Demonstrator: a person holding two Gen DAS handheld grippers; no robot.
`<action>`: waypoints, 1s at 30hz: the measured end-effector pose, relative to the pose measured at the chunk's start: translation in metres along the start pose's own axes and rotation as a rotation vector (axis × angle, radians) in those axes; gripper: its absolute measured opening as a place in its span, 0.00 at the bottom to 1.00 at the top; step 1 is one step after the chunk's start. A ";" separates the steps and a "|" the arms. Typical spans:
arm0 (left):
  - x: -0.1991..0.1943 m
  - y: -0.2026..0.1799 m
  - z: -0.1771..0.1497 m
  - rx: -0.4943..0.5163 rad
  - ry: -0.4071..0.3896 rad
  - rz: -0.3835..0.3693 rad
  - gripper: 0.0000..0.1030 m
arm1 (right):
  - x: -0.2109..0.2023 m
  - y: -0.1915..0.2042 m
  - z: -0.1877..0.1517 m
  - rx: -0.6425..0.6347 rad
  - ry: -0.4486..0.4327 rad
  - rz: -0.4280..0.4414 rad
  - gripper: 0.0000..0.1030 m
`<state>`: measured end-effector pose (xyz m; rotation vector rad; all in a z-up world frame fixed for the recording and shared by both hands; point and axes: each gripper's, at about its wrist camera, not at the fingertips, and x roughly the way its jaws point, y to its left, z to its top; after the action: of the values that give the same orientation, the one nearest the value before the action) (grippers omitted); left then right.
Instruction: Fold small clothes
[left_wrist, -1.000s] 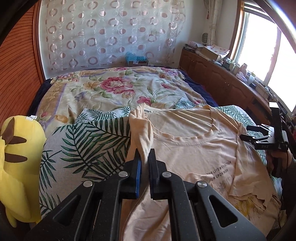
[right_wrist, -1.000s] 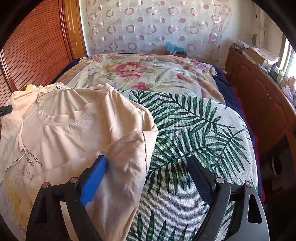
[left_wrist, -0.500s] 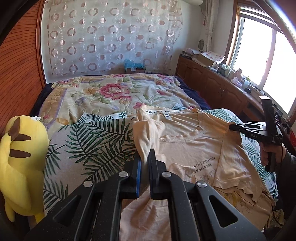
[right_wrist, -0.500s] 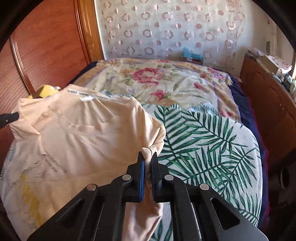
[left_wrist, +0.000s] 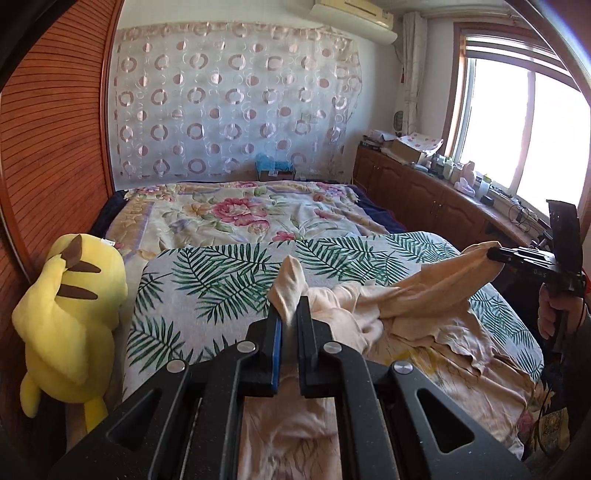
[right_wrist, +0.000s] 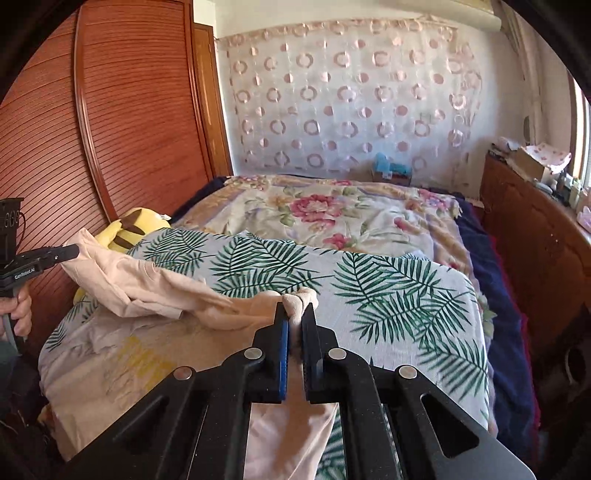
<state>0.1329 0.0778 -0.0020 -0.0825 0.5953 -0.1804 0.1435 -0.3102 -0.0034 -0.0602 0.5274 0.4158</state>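
Observation:
A peach T-shirt lies on the palm-leaf blanket, its upper part lifted and pulled toward me. My left gripper is shut on one shoulder of the shirt, and a fold of cloth sticks up between its fingers. My right gripper is shut on the other shoulder. Each gripper shows in the other's view: the right one at the right, the left one at the left, with the T-shirt hanging between them. The lower part, with a faded yellow print, rests on the bed.
A yellow plush toy sits at the bed's left edge by the wooden wardrobe. A floral quilt covers the far half. A wooden cabinet with clutter runs under the window at the right.
The right gripper closed on the shirt's shoulder. Both grippers then rose and pulled back toward me, lifting the shirt's top off the blanket and bunching it over the lower part.

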 end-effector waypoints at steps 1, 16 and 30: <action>-0.006 -0.001 -0.006 -0.001 -0.008 0.000 0.07 | -0.005 0.002 -0.006 -0.002 -0.004 0.000 0.06; -0.118 0.002 -0.081 -0.061 -0.067 0.007 0.07 | -0.129 0.029 -0.099 0.009 -0.038 -0.001 0.06; -0.148 0.006 -0.127 -0.061 -0.019 0.066 0.07 | -0.204 0.033 -0.129 0.020 0.015 -0.005 0.06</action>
<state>-0.0581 0.1089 -0.0259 -0.1230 0.5839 -0.0980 -0.0905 -0.3762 -0.0109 -0.0458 0.5458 0.4051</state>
